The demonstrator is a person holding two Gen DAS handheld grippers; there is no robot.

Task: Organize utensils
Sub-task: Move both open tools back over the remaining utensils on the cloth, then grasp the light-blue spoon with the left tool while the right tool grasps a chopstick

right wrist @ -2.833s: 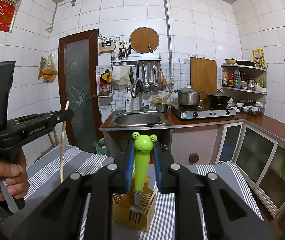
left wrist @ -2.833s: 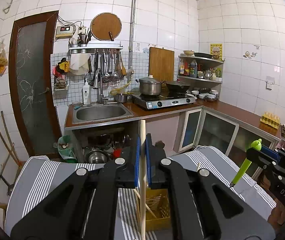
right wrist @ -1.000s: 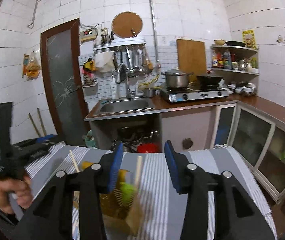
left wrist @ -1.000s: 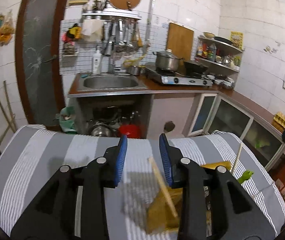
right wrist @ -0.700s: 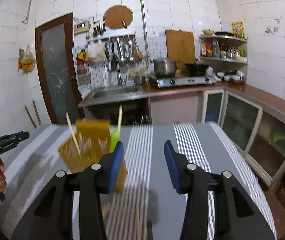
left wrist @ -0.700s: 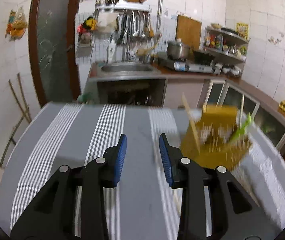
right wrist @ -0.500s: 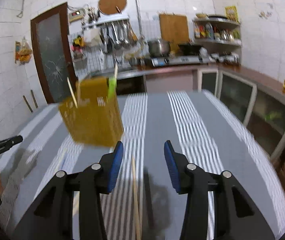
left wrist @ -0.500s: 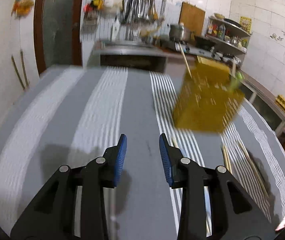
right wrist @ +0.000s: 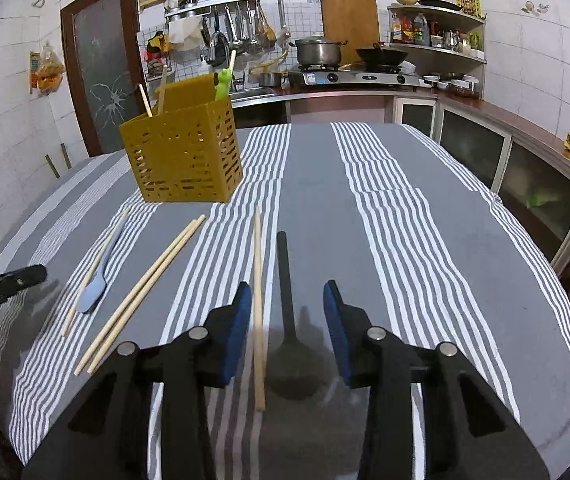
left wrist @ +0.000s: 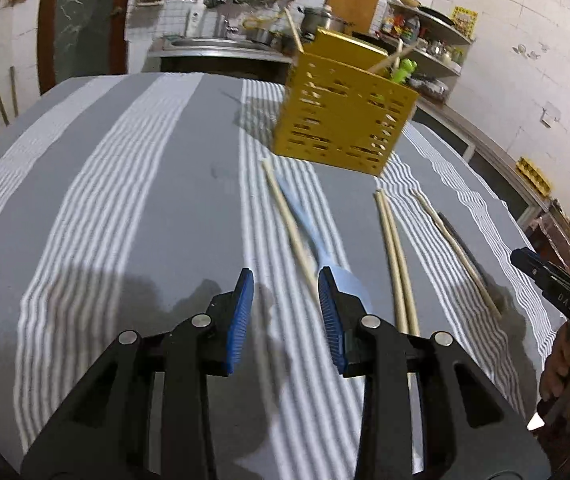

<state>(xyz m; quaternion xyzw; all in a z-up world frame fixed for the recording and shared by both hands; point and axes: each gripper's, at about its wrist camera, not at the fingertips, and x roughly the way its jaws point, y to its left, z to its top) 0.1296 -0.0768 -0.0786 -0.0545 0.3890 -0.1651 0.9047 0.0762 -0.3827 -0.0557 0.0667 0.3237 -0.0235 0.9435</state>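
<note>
Both grippers have come down from above the yellow utensil holder (right wrist: 183, 152) to just over the striped tablecloth (right wrist: 425, 240). The wooden stick and the frog-topped green fork (right wrist: 223, 84) they gripped 2.8 seconds ago are now standing in the holder, and both sets of jaws are empty.

Current step, as I judge it: the next pair of pickups.

Left gripper (left wrist: 285, 312): jaws part open, nothing between the pads. The blue spatula (left wrist: 325, 256) and a single chopstick (left wrist: 289, 228) lie just beyond the tips at 1 o'clock, the spatula's blade partly hidden behind the right-hand finger. In this view the holder sits at 1 o'clock, well apart from the tips.

Right gripper (right wrist: 287, 328): jaws closing, not yet pressing on anything. Two items lie in the gap: a chopstick (right wrist: 258, 300) hard against the left-hand pad, and the handle of a black spoon (right wrist: 285, 280) nearer the middle. In this view the holder sits at 11 o'clock. A pair of chopsticks (right wrist: 145, 288) lies at 10 o'clock, apart from both grippers.

Next move, right: I judge that closing as aligned risks catching both items. I shift a little sideways so only one lies between the pads, then lower and close.

Next move, left: I shift toward 1 o'clock to centre one item, lower, close, then lift clear and carry it to the holder's open top.
</note>
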